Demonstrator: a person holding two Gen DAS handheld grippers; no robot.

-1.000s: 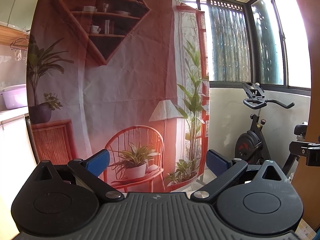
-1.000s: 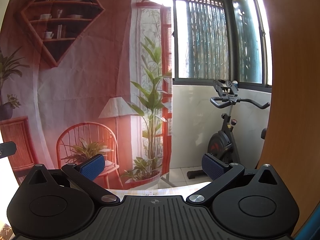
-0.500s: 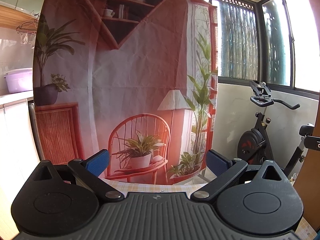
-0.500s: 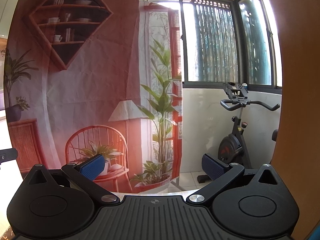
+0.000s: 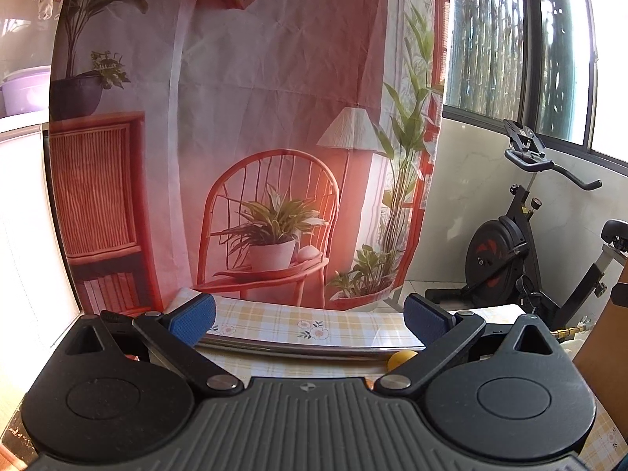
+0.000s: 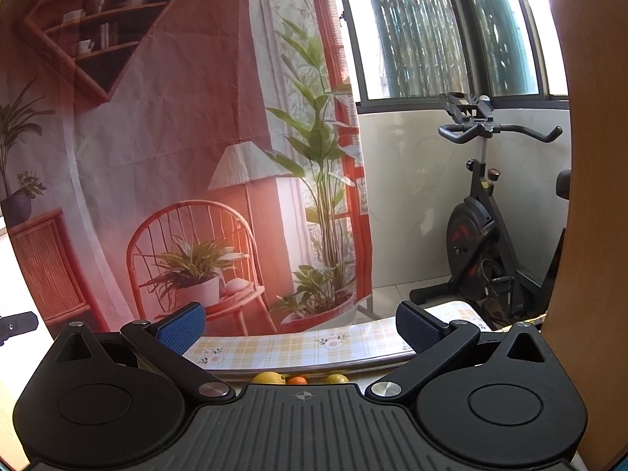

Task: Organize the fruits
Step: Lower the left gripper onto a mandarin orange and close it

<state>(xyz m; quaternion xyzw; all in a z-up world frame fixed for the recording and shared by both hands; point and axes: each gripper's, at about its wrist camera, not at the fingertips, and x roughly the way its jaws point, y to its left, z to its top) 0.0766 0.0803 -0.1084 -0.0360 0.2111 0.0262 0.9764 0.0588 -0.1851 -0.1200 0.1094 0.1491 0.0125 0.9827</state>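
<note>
My left gripper [image 5: 310, 320] is open, held above a table with a yellow checked cloth [image 5: 298, 324]; nothing sits between its blue pads. A yellow fruit [image 5: 400, 359] peeks out just past its right finger, behind a metal rim [image 5: 298, 349]. My right gripper [image 6: 300, 324] is also open and empty over the same checked cloth [image 6: 298, 347]. Just above its body I see the tops of a yellow fruit [image 6: 267, 378], a small orange fruit [image 6: 296, 380] and another yellow fruit [image 6: 336, 378]. The rest of the fruits is hidden by the gripper bodies.
A printed backdrop [image 5: 243, 125] of a chair and plants hangs behind the table. An exercise bike [image 5: 522, 243] stands at the right by the windows. A wooden panel [image 6: 588, 196] rises close on the right. A white counter with a purple basin [image 5: 19, 90] is at the left.
Both grippers have tilted downward, so the table's checked cloth, the metal rim and the fruits have come into view at the bottom. Both stay open.
</note>
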